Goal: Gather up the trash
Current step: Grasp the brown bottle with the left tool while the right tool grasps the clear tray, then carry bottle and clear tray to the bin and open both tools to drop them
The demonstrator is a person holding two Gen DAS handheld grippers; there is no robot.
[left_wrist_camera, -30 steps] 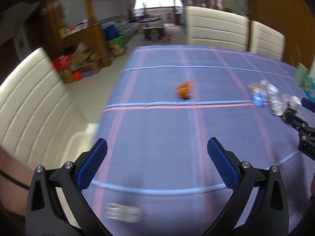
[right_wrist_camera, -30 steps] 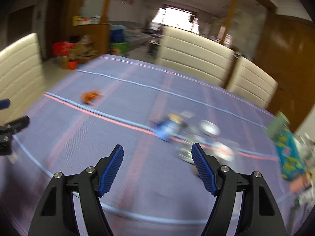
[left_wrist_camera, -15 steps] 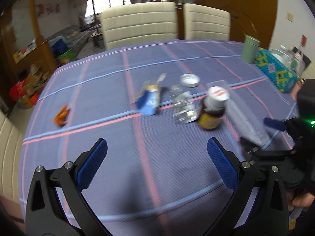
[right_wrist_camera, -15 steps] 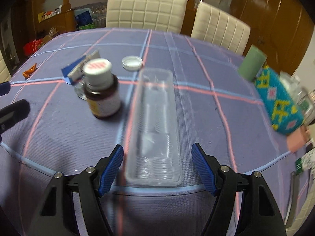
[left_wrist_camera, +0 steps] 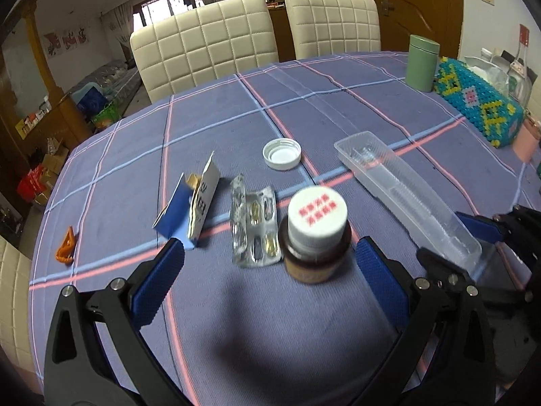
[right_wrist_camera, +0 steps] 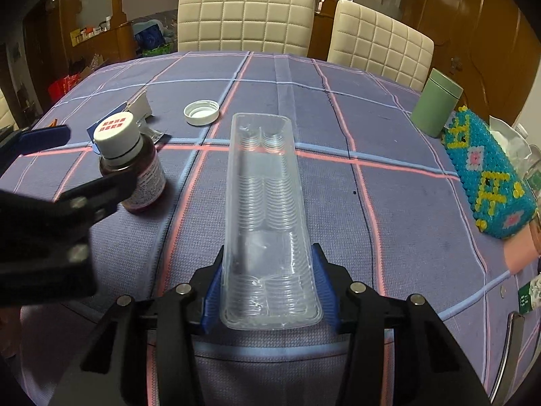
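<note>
Clamping the clear tray (right_wrist_camera: 267,223), right hand-held gripper (right_wrist_camera: 268,291); left hand-held gripper (left_wrist_camera: 267,280) gapes empty.

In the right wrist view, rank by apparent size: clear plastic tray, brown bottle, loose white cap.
1. clear plastic tray, though nearness to the camera inflates it
2. brown bottle
3. white cap, farthest back

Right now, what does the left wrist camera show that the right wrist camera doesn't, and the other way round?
Only the left wrist view shows the blister pack lying flat and the whole of the orange scrap.

Only the right wrist view shows the right gripper with its pads against both long sides of the clear plastic tray.

Both show the tray, the brown bottle, the loose white cap, the blue carton, the green canister and the open left gripper.
</note>
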